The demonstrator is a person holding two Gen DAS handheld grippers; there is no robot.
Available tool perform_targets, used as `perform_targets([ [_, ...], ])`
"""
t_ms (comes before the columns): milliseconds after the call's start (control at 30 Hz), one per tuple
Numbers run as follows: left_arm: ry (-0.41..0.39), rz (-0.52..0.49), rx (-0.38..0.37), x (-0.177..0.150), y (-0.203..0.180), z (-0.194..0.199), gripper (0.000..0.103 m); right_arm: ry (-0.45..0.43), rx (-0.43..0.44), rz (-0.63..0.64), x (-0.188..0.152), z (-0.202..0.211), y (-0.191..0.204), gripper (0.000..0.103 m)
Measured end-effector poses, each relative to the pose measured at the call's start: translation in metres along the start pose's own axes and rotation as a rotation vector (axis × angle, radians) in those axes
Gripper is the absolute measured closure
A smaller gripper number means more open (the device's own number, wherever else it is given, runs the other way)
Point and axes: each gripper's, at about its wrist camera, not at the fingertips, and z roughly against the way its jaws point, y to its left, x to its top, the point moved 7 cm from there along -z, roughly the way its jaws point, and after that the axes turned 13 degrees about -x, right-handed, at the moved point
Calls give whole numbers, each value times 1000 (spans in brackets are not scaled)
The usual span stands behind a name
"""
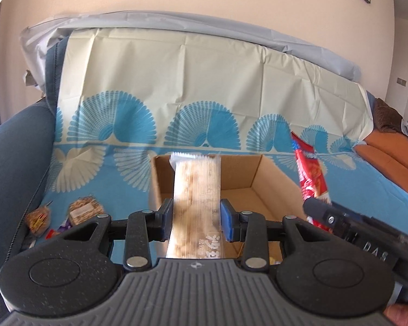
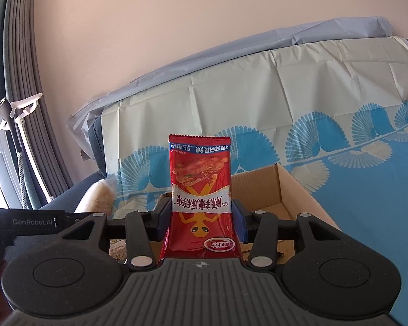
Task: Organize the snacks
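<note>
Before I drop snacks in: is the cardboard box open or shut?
Open: the cardboard box has no lid over it, and its inner walls and floor show.

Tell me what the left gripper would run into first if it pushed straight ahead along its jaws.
Probably the cardboard box: the left gripper, shut on the long clear snack packet, points into its open top, so the packet's far end would likely meet the box's far wall. Depth is unclear.

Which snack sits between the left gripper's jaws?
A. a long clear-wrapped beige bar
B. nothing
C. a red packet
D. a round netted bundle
A: in the left wrist view the left gripper is clamped on the long clear-wrapped beige bar, above the cardboard box; the red packet is in the right gripper.
</note>
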Motion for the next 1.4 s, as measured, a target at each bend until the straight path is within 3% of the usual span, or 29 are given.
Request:
perform_targets([
  [100,-15,-7,-21,8,-12,-9,64,6,-7,-12,-1,0,-3,54],
  [233,-24,-21,-51,14,-27,-24,79,15,-14,-23,-1,-1,-6,54],
  [367,9,-24,-45,14,-32,-43,80,15,-25,-28,-2,-1,-6,54],
  [467,25,2,-35,10,-27,-47,66,31,-50,-19,-3,-4,-6,49],
  [500,24,9,-37,8,-25,-45,55,48,-59,-14,-5,-6,-6,44],
  [533,22,12,-36,6,-23,-44,50,62,-69,-9,-6,-7,-6,31],
  [567,25,12,-28,3,-19,-41,49,67,-78,-4,-7,-8,-6,25],
  [800,30,44,56,-25,16,-20,44,79,-82,44,-10,-10,2,25],
  [1000,20,61,74,-53,50,0,44,75,-84,68,-11,-7,5,22],
  [1167,53,195,86,-96,93,13,51,83,-100,64,-12,-9,5,21],
  [1300,118,345,220,-131,140,19,52,82,-116,104,-14,-8,12,21],
  [1367,120,438,288,-138,161,25,49,77,-122,126,-15,-7,16,21],
  [1400,116,469,316,-140,170,28,42,74,-126,135,-16,-6,18,21],
])
